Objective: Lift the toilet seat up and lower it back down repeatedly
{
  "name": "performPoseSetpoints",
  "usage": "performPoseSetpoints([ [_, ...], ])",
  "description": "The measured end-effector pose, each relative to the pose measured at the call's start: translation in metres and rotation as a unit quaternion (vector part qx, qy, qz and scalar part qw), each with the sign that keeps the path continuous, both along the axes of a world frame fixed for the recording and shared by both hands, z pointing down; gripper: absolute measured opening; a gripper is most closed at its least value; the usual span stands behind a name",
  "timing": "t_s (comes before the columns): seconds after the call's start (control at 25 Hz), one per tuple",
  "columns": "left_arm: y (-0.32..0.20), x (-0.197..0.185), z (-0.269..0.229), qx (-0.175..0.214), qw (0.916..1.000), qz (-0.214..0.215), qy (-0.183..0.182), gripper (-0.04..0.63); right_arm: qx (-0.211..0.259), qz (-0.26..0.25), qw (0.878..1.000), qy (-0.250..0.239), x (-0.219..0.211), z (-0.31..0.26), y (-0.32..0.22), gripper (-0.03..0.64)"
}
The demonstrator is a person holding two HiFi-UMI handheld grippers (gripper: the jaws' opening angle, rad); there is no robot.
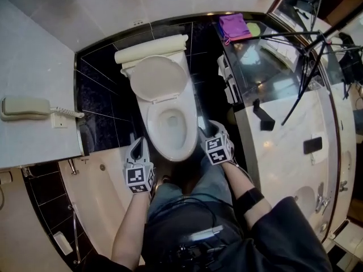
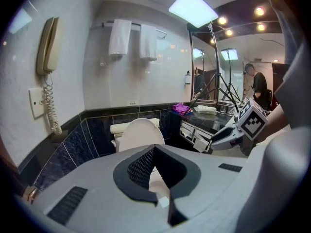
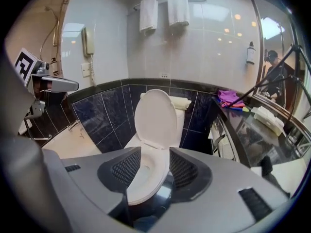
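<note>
A white toilet (image 1: 167, 123) stands against black wall tiles. Its lid (image 1: 159, 78) is raised against the tank, and the seat ring (image 3: 146, 178) looks to lie down on the bowl. My right gripper (image 1: 205, 134) hangs at the bowl's front right. In the right gripper view it (image 3: 155, 152) is open, and the seat ring shows through the gap with nothing pinched. My left gripper (image 1: 138, 143) is at the bowl's front left. In the left gripper view it (image 2: 154, 149) has its pads meeting at the tips, with nothing held.
A bathtub (image 1: 108, 191) lies left of the toilet, with a wall phone (image 1: 25, 107) above it. On the right is a dark counter (image 1: 272, 67) with a purple cloth (image 1: 233, 26), a tripod (image 1: 306, 61) and a sink (image 1: 303, 200). Towels (image 3: 165, 8) hang above the tank.
</note>
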State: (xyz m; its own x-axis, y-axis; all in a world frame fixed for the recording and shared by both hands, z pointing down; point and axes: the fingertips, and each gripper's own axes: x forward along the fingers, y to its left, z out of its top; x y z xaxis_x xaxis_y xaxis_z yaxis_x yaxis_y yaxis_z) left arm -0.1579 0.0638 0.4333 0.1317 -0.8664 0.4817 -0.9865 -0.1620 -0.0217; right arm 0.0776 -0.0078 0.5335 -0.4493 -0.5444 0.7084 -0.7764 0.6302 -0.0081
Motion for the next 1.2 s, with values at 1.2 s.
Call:
performPoseSetpoints([
  [1.2,0.031,-0.013,0.242,-0.045,0.9982,0.028,-0.027,-0.005,-0.32,0.255,0.884,-0.227,0.007,0.429,0.089,0.187],
])
